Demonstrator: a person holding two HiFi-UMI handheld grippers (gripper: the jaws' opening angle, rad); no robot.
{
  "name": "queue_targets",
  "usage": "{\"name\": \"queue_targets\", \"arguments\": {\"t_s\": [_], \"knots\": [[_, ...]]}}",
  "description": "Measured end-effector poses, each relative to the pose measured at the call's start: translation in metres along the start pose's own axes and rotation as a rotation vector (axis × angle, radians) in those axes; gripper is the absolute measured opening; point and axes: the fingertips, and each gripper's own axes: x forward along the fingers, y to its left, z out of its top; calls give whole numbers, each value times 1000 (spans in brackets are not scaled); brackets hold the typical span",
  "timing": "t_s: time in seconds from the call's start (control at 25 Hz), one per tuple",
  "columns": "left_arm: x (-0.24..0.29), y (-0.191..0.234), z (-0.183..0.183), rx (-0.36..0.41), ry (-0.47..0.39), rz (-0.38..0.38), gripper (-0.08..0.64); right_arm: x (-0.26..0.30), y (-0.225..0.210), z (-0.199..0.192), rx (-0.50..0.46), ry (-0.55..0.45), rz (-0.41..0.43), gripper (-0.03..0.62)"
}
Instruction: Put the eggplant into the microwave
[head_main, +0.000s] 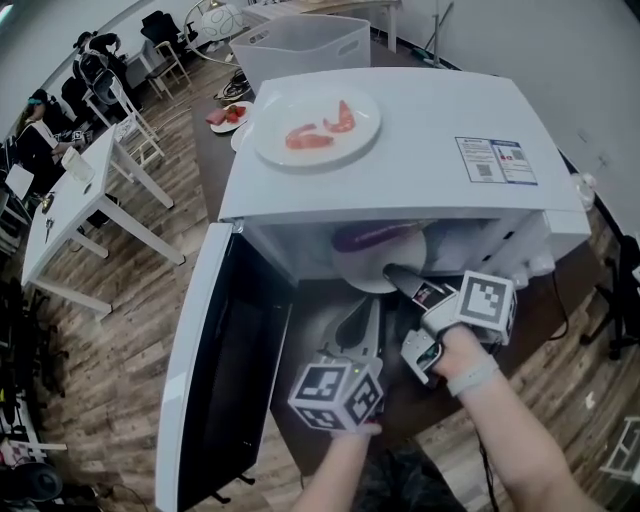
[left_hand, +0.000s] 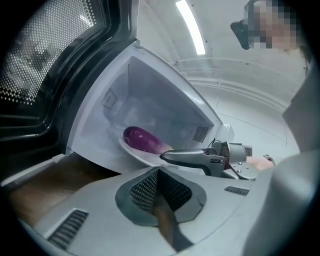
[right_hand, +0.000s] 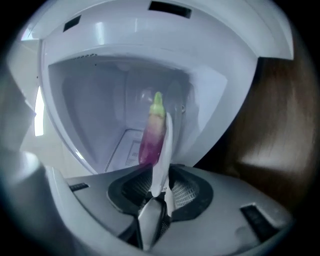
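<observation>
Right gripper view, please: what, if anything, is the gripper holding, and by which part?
Nothing firmly: the fingers of the right gripper are opening, with the near rim of the white plate between them.

The white microwave (head_main: 420, 120) stands with its door (head_main: 215, 380) swung open at its left. In its cavity mouth a purple eggplant (head_main: 375, 237) lies on a white plate (head_main: 362, 275). The right gripper (head_main: 392, 272) reaches in, jaws opening about that plate's rim. The left gripper (head_main: 370, 312) hovers just in front of the microwave. On the microwave's top sits a dish (head_main: 275, 152) of red food pieces (head_main: 308, 137).
</observation>
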Motion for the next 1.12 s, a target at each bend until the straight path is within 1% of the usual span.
{"name": "queue_targets", "arguments": {"t_s": [0.08,0.2,0.28,0.48,0.64,0.76,0.88,0.96,1.0,1.04,1.08,1.12], "knots": [[3,0,1,-14,-1,0,2,1,2,0,-76,28,6,104],[10,-1,1,-39,0,-5,2,1,5,-7,-247,106,-2,104],[13,-2,1,-46,0,-9,2,2,8,-11,-326,140,1,104],[20,-11,-4,-29,24,-38,2,-7,4,-7,-408,157,-46,106],[25,-15,-7,-21,41,-55,2,-12,2,-1,-489,178,-62,121],[27,-15,-8,-24,43,-54,2,-15,-1,2,-493,186,-51,132],[29,-8,-4,-48,29,-37,2,-21,-6,2,-478,187,-54,130],[31,-4,-1,-54,24,-31,2,-24,-10,1,-510,192,-69,129],[31,-2,1,-55,23,-27,2,-25,-12,1,-551,196,-84,116],[31,-1,1,-57,23,-24,2,-25,-13,0,-604,203,-101,88],[31,0,2,-59,23,-20,2,-25,-13,0,-662,213,-118,24],[31,1,2,-62,23,-17,2,-24,-13,-1,-713,223,-132,3]]}}
